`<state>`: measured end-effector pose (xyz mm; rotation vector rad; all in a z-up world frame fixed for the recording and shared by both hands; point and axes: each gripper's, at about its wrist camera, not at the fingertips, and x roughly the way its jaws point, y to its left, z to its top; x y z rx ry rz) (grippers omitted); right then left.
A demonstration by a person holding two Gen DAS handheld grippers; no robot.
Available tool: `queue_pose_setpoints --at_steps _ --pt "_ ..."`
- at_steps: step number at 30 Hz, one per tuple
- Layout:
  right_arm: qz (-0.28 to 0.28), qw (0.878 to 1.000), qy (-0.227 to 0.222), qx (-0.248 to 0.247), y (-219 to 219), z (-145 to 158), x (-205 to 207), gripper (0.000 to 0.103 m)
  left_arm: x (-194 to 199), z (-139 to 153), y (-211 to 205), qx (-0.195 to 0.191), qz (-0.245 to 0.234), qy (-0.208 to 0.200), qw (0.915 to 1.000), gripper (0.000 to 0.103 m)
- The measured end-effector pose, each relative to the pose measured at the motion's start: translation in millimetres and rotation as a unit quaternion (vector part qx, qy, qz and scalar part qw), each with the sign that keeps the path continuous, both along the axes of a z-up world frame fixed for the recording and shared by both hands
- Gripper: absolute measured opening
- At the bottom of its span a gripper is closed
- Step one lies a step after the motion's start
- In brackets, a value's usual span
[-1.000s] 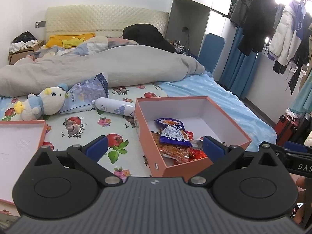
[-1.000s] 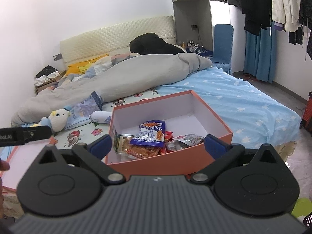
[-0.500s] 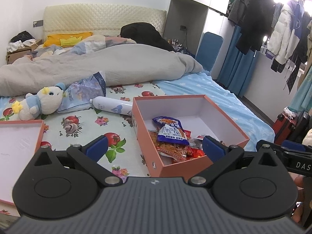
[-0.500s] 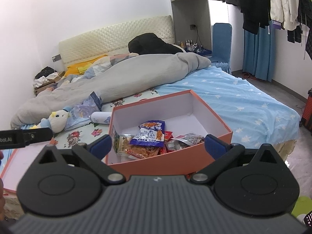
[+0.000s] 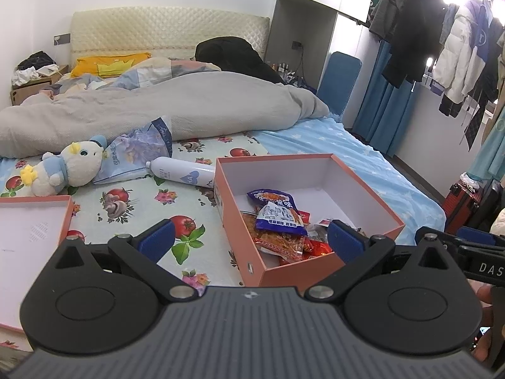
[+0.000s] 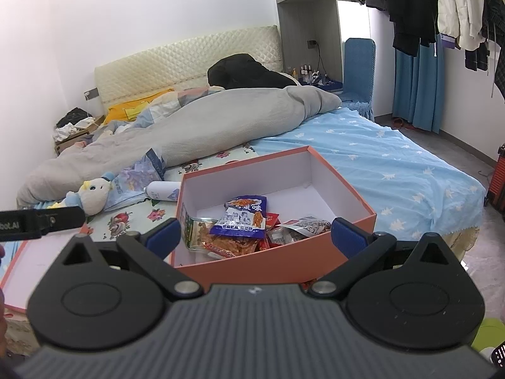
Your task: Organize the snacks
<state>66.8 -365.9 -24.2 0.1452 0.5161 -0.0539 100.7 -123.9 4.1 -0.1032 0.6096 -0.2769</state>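
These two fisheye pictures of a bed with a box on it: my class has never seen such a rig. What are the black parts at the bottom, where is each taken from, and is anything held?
A person holds a two-finger tool in each hand, with a camera on each looking forward along its blue-tipped fingers. One picture is from the left tool, the other from the right tool. Both tools are open and hold nothing. On the bed an orange box stands open with snack packets inside. Its lid lies to the left. Beyond are a white bottle and a plush toy.
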Motion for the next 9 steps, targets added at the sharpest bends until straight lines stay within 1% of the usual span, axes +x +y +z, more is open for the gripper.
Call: queue_pose_setpoints --at_steps 9 --pt "0.000 1.000 0.001 0.000 0.3 1.4 0.4 0.103 -0.2 0.4 0.0 0.000 0.000 0.001 1.0000 0.103"
